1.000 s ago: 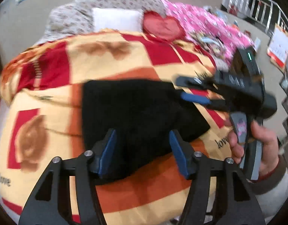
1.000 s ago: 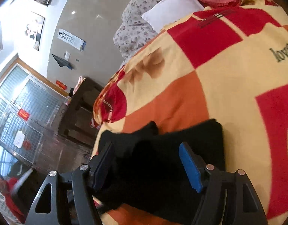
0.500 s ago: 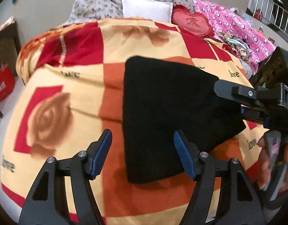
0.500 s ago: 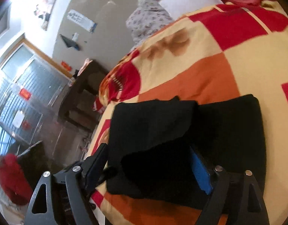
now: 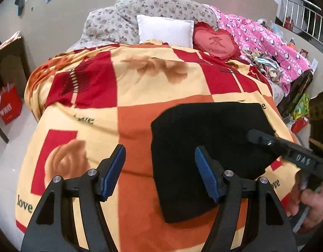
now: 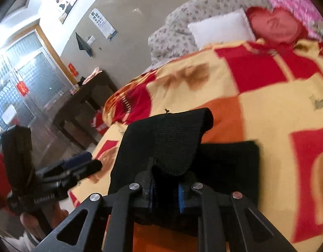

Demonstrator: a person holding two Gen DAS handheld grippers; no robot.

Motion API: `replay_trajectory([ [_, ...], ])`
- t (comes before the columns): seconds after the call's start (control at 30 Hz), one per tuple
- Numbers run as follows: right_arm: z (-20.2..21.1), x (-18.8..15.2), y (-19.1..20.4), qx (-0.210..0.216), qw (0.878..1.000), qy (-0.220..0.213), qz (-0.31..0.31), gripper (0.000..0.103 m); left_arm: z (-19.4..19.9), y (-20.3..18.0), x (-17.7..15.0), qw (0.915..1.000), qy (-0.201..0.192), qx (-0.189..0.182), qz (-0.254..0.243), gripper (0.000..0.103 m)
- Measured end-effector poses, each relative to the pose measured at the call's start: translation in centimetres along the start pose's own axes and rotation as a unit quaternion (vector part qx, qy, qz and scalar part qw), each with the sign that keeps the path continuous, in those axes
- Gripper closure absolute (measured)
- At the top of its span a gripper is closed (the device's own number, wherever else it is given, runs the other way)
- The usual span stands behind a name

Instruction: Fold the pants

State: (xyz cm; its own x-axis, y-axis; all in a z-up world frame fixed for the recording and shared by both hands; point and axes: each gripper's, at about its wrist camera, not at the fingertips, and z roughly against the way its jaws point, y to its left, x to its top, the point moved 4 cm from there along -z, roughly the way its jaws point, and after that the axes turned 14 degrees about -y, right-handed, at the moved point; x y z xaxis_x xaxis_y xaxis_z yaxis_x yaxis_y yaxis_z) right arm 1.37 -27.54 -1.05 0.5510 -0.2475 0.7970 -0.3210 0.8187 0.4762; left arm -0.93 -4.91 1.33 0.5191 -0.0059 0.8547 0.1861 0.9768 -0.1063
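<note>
Pants (image 5: 207,147) lie as a folded black block on the blanket (image 5: 140,96), right of centre in the left view, long axis running bottom to top of frame. Right gripper (image 6: 164,191) is nearer: fingers pinched on a flap of the fabric, raised off the stack. Left gripper (image 5: 159,172) spread wide, empty, its right finger over the pants' left edge.

A bed (image 5: 119,96) covered by a red, orange and cream checked blanket (image 5: 140,88) fills the room, with a white pillow (image 5: 165,30) and a red heart cushion (image 5: 216,42) at its head. Beside it stands a dark wooden table (image 6: 83,96) near barred windows (image 6: 20,79); an eye chart (image 6: 101,24) hangs on the beige wall (image 6: 128,31).
</note>
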Motion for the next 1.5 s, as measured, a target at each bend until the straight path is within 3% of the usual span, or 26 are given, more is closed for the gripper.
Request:
replay_trajectory([
  [0.1,0.2,0.1,-2.7,-0.035,0.999,0.008,-0.014,0.087,-2.4,-1.3,-0.8,0.9998,0.017,0.002,-0.014,0.034],
  [0.23,-2.3,-1.2,-5.0,-0.05,0.997,0.054,-0.039,0.084,-5.7,-2.6,-2.3,0.9973,0.06,0.014,-0.041,0.034],
  [0.3,-1.3,-0.5,-4.8,-0.059,0.997,0.042,-0.037,0.077,-5.8,-2.5,-2.0,0.9974,0.061,0.014,-0.036,0.034],
  [0.37,0.7,1.2,-4.2,-0.116,0.993,0.005,0.017,0.074,-6.1,-2.3,-1.4,0.9973,0.062,0.02,-0.034,0.034],
  [0.4,1.1,1.7,-3.8,-0.122,0.992,-0.005,0.025,0.074,-6.4,-2.2,-1.1,0.9972,0.062,0.023,-0.035,0.034],
  [0.47,1.7,2.7,-2.6,-0.088,0.996,-0.017,0.021,0.074,-7.2,-2.4,-0.8,0.9968,0.067,0.024,-0.035,0.034],
  [0.53,0.6,2.7,-1.3,-0.066,0.997,-0.002,0.036,0.074,-8.0,-2.8,-0.7,0.9965,0.072,0.02,-0.036,0.034],
  [0.67,-2.7,0.7,-1.8,-0.1,0.992,0.043,0.059,0.074,-9.0,-2.8,-0.6,0.9966,0.074,0.023,-0.027,0.025],
  [0.73,-4.4,0.0,-3.3,-0.122,0.989,0.06,0.059,0.074,-9.6,-2.5,-0.6,0.9966,0.08,0.015,-0.012,0.024],
  [0.83,-5.6,0.4,-4.6,-0.112,0.991,0.057,0.044,0.074,-10.0,-2.1,-0.6,0.9964,0.084,0.012,0.006,0.023],
  [0.97,-5.1,0.9,-3.7,-0.117,0.989,0.072,0.061,0.074,-9.8,-2.3,-0.5,0.9967,0.08,0.017,0.0,0.023],
  [1.13,-2.2,1.0,-1.5,-0.105,0.989,0.057,0.083,0.074,-9.8,-2.4,-0.6,0.9967,0.078,0.02,0.0,0.023],
  [1.33,-0.9,-2.5,-0.6,-0.107,0.983,0.093,0.12,0.073,-9.7,-2.3,-0.7,0.9967,0.079,0.016,0.006,0.023],
  [1.5,0.6,-3.0,-0.3,-0.11,0.982,0.084,0.127,0.073,-9.6,-2.4,-0.7,0.9968,0.078,0.022,0.002,0.023],
])
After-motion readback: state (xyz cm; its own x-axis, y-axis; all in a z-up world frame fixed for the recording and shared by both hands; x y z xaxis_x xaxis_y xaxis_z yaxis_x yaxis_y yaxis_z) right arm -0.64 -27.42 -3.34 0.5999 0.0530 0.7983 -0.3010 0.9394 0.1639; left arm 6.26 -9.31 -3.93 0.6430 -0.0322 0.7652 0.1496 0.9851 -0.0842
